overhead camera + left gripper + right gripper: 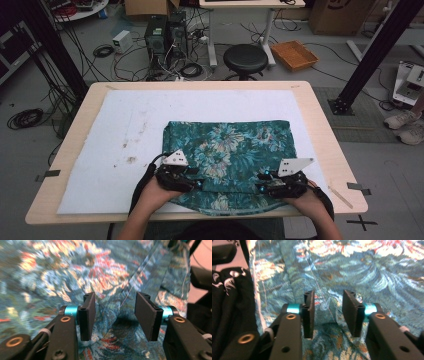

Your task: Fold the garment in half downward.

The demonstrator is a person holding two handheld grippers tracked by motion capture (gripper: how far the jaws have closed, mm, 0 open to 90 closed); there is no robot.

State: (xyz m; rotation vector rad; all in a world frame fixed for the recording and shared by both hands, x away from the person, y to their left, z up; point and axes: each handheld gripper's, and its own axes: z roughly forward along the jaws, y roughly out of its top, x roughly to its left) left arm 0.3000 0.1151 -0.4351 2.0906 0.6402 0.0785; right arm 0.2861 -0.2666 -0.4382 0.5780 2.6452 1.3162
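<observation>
The teal floral cloth (230, 150) lies folded on the tabletop (320, 130), its near edge overhanging. The left gripper (115, 315) and right gripper (328, 315) each straddle a raised ridge of that near hem, jaws apart and not yet pinching. Judged next: clamp both ridges and lift the edge together for another fold.

No legible text, label, brand or number on any surface inspected, dark printed marks on the brown cardboard box (340, 12) at the far right too cut off to read, black tape cross (361, 222) marked on the grey floor by the table's near right corner
</observation>
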